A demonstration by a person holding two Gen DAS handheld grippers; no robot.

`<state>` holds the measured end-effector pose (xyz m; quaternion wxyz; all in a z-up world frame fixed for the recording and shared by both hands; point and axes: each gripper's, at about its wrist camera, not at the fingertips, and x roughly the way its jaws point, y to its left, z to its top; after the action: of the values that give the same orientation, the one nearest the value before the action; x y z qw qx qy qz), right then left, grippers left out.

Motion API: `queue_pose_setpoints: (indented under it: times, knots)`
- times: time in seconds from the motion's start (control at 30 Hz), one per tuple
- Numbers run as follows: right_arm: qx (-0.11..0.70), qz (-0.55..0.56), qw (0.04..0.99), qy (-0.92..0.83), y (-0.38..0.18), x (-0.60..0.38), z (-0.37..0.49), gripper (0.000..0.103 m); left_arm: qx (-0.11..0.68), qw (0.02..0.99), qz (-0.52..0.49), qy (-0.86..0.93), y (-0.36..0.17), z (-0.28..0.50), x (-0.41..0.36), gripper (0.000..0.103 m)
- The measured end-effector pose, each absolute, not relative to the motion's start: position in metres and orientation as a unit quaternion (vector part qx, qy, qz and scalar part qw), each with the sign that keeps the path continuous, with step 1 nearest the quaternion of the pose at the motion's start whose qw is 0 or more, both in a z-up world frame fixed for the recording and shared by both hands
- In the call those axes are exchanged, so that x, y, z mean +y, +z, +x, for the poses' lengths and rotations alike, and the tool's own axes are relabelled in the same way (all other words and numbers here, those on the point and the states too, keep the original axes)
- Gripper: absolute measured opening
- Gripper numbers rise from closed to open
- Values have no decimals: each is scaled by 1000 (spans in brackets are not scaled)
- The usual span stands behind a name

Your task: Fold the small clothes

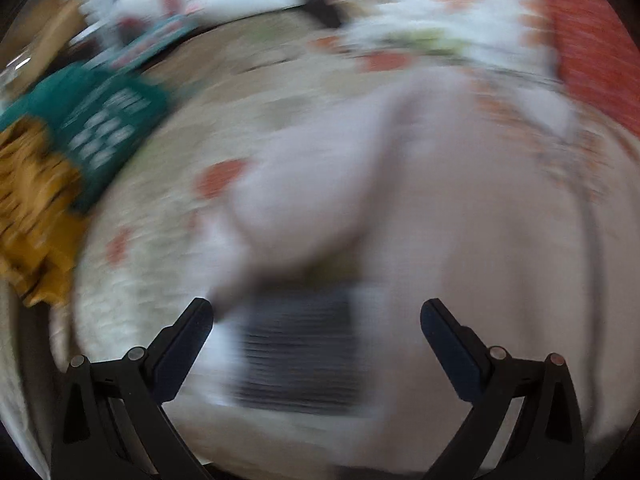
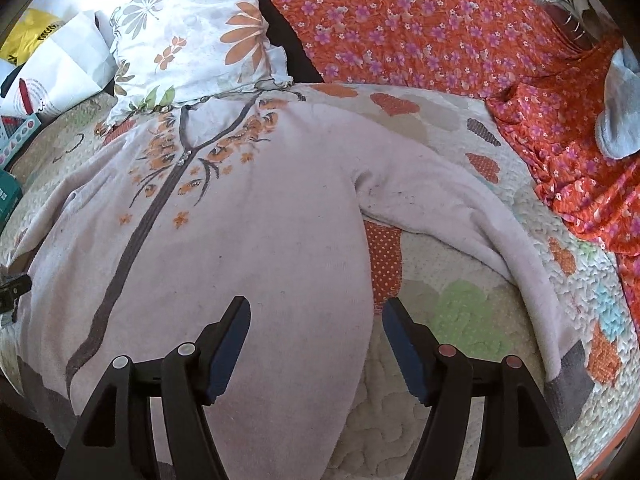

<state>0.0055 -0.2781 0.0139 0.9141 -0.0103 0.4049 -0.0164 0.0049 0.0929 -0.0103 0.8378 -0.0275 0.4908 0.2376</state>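
Now both grippers tilt down over the cardigan [image 2: 248, 216]: right gripper [image 2: 316, 320] released, left gripper [image 1: 316, 316] spread, empty.

Left wrist cam: looks steeply down, close over pale pink garment [image 1: 440, 208], heavily blurred.
Right wrist cam: angled down, close, sharp, facing pillow [image 2: 192, 36].
Shared: garment, patchwork quilt [image 2: 460, 312].

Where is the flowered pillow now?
In the right wrist view, the pillow lies upper left on the quilt, just above the pink cardigan's collar, beside the orange cloth.
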Motion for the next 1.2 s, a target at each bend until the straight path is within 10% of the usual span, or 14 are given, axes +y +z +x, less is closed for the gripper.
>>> queue_pose_setpoints:
  times: [0.4, 0.73, 0.87, 1.2]
  knots:
    - [401, -6, 916, -15, 17, -282, 3, 75, 333, 818, -176, 434, 65, -74, 212, 103]
    - [405, -22, 914, -19, 12, -279, 4, 76, 475, 829, -137, 262, 9, -14, 160, 102]
    - [409, -21, 912, -18, 10, -280, 5, 76, 519, 809, -146, 235, -12, -14, 165, 10]
    - [411, -32, 910, -32, 6, -281, 7, 76, 399, 812, -241, 351, 37, -73, 242, 9]
